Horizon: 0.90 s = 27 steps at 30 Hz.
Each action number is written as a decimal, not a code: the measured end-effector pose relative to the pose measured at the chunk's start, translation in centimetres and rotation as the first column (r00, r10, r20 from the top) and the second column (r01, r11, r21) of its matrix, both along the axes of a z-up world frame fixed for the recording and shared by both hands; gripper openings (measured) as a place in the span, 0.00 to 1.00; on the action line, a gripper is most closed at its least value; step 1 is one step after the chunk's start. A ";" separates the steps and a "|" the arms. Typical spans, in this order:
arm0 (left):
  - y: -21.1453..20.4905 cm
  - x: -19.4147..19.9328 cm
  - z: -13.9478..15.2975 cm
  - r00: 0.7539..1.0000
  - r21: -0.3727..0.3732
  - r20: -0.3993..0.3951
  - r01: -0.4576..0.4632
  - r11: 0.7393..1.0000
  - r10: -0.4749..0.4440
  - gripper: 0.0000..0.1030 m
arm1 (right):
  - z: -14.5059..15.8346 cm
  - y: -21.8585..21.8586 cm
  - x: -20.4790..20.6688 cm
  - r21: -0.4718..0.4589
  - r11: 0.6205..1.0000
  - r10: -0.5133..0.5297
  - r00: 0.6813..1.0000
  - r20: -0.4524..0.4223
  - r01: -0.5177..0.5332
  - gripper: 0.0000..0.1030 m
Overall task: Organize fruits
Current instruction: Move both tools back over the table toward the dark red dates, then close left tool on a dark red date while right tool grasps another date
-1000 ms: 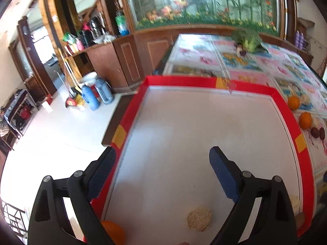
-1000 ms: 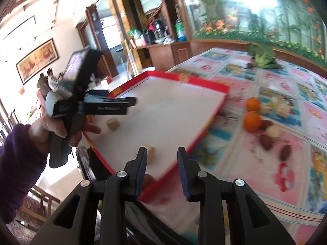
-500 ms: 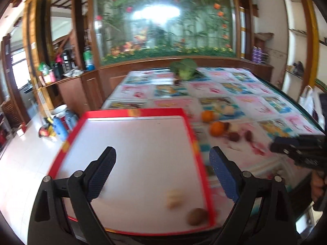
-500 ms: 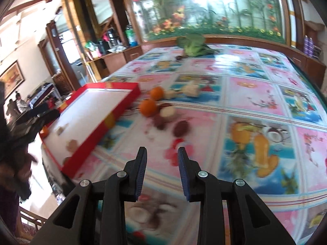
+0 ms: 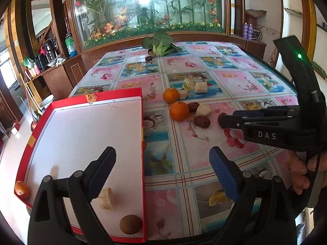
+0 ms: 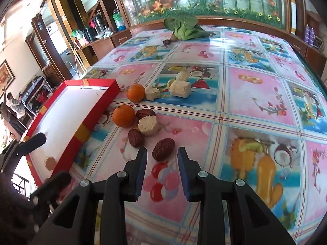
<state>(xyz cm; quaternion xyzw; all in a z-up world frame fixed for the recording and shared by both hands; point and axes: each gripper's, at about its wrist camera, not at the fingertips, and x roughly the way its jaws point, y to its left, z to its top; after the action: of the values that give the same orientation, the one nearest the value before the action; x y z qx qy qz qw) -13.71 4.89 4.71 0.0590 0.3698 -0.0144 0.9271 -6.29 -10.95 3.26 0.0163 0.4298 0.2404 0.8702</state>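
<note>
Over at the near left corner of the tabletop [image 6: 255,94] sits the red-rimmed tray [image 5: 141,122], and from where I stand only a small share of the job looks done. Three pieces lie on its white floor: a small orange [image 5: 22,187] tucked into the near left corner, a pale cut chunk [image 5: 106,199] close to the front edge, and a round brown fruit [image 5: 130,224] just beside the right wall.

Most of the fruit is out on the flowered cloth, a little way right of the tray. I count two oranges, the nearer orange [image 6: 123,116] and the farther orange [image 6: 136,92], three pale chunks, and three dark red dates. A leafy green vegetable [image 6: 185,29] lies far off at the back of the tabletop, with a small dark thing beside it that I cannot make out.

The right gripper [image 6: 162,157] hangs low over the cloth, its blue pads spread apart and pinching nothing, with the nearest date [image 6: 163,149] lying just ahead between the tips. That date seems the next piece to go. The left gripper [image 5: 162,173] is held wide open and empty above the tray's right wall.

By my reckoning, eight or so pieces remain to be carried across.
</note>
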 end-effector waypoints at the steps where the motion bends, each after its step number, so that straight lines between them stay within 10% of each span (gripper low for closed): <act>1: 0.1 0.1 0.0 1.000 0.000 -0.003 -0.002 1.000 0.002 0.90 | -0.1 0.3 0.2 -0.010 1.000 0.005 1.000 -0.005 -0.005 0.29; 12: -0.8 3.3 0.4 0.997 -0.068 -0.073 -0.038 0.997 0.033 0.90 | -0.4 0.4 1.4 -0.088 0.993 0.087 0.996 0.018 -0.085 0.21; 27: -4.5 7.7 -2.1 0.983 0.040 -0.157 -0.093 0.995 0.098 0.82 | -0.8 -3.3 3.5 -0.012 0.999 0.044 0.999 0.010 -0.044 0.18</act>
<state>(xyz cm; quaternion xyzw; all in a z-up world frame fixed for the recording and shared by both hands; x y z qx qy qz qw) -5.97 0.38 2.61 0.0548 0.4451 0.0315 0.8932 -2.80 -14.23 2.43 0.0003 0.4272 0.2571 0.8668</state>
